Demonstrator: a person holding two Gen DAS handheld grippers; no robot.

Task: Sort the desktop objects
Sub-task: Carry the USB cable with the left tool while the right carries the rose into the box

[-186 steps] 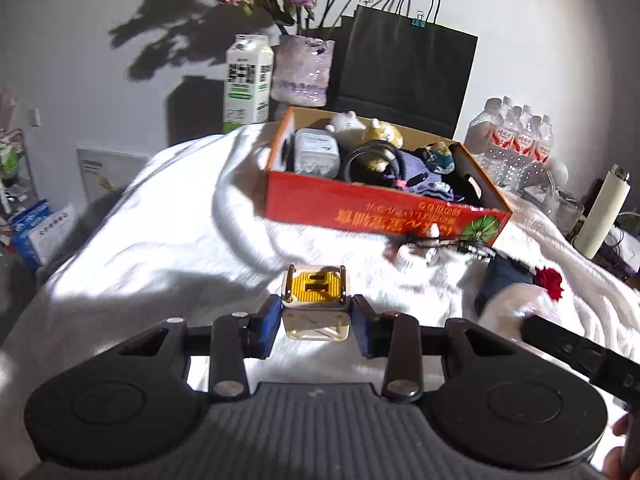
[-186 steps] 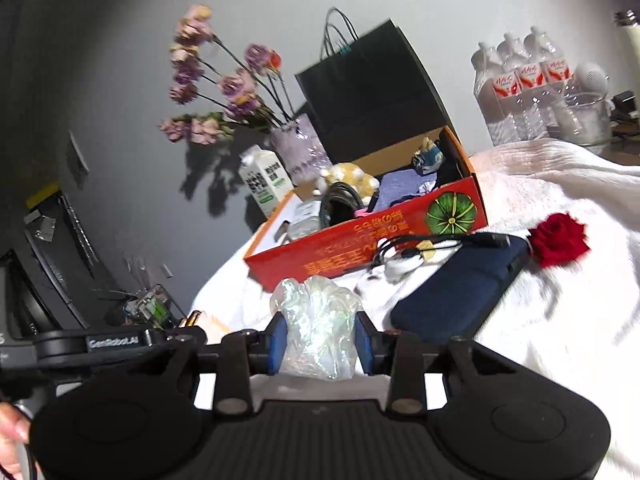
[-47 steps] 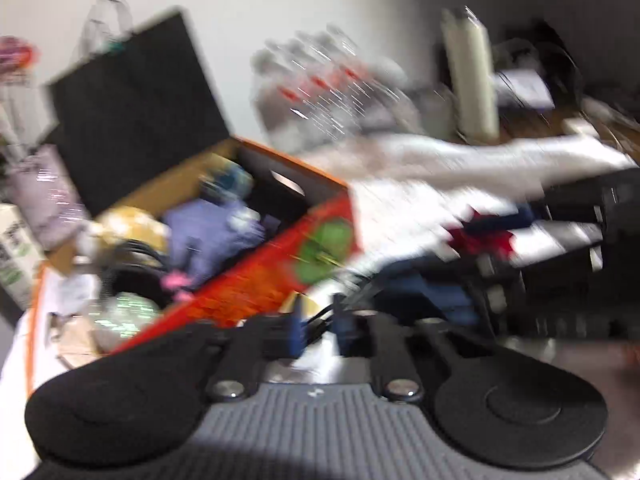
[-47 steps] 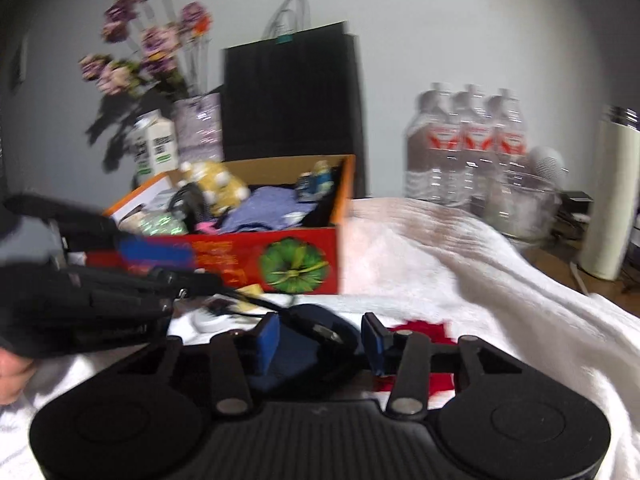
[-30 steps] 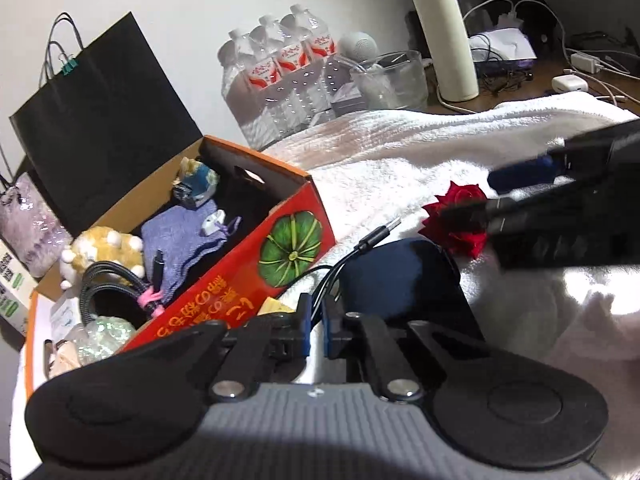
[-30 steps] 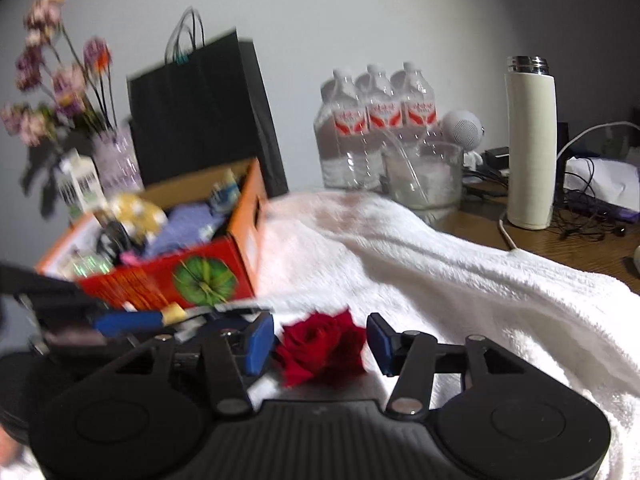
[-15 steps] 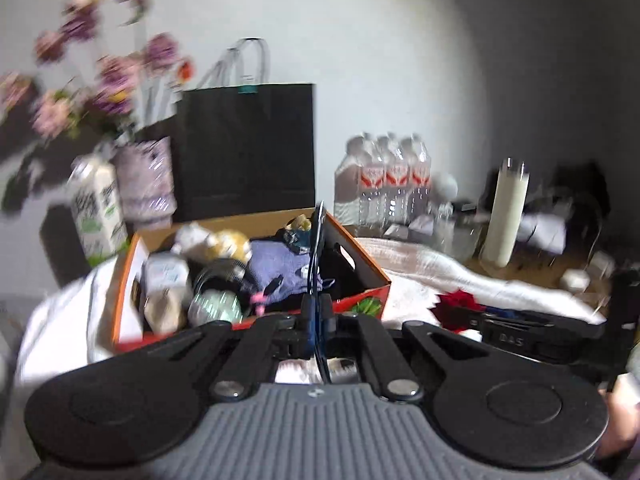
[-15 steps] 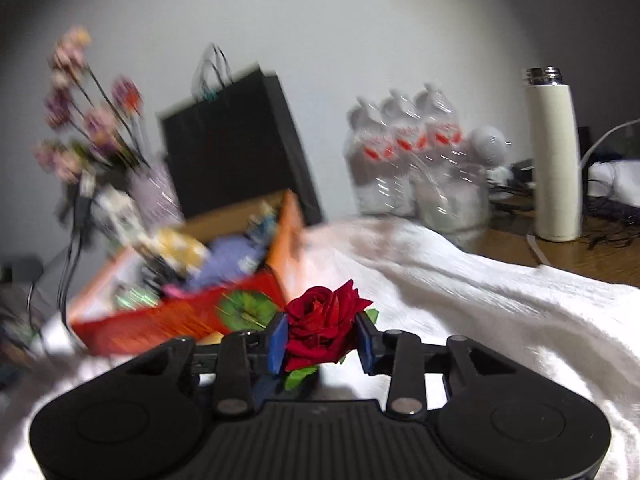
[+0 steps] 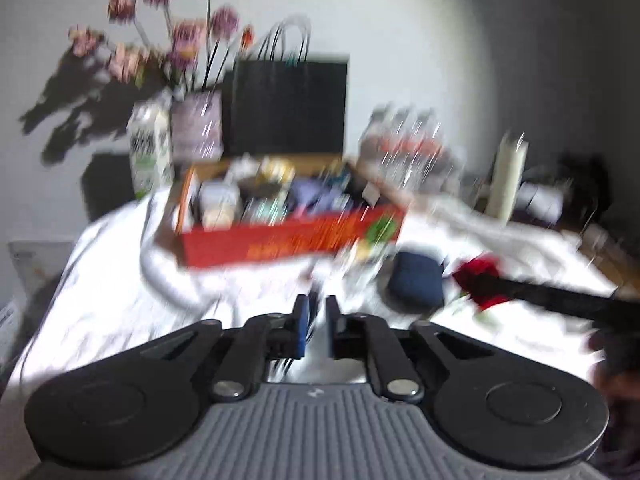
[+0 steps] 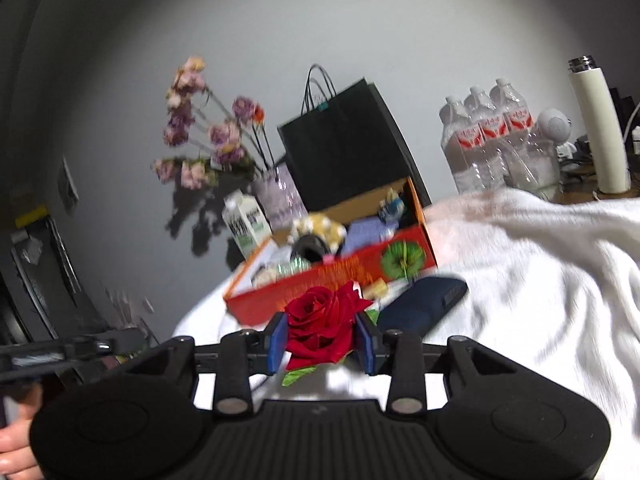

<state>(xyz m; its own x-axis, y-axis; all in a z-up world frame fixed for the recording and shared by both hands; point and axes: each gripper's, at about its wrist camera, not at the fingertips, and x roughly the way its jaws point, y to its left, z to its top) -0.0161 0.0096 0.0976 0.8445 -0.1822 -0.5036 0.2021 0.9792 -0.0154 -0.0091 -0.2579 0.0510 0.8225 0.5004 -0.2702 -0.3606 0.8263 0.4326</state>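
Note:
My right gripper (image 10: 322,334) is shut on a red rose (image 10: 324,320), held above the white towel in front of the red cardboard box (image 10: 344,276). The box holds several small items. A navy case (image 10: 420,308) lies beside the box. In the blurred left wrist view my left gripper (image 9: 316,316) hangs over the towel short of the box (image 9: 280,240). Its jaws are opening, a narrow gap shows between the pads, and I see nothing in it. To its right are the rose (image 9: 478,276) and the navy case (image 9: 416,280).
Behind the box stand a black paper bag (image 10: 344,140), a vase of flowers (image 10: 276,196) and a milk carton (image 10: 246,224). Water bottles (image 10: 488,132) and a white flask (image 10: 602,128) stand at the right. The white towel (image 10: 540,280) covers the table.
The black cable that stood between the left pads is gone from them, and they have parted a little. The left view has pulled back from the box. The right gripper, holding the rose, has swung left.

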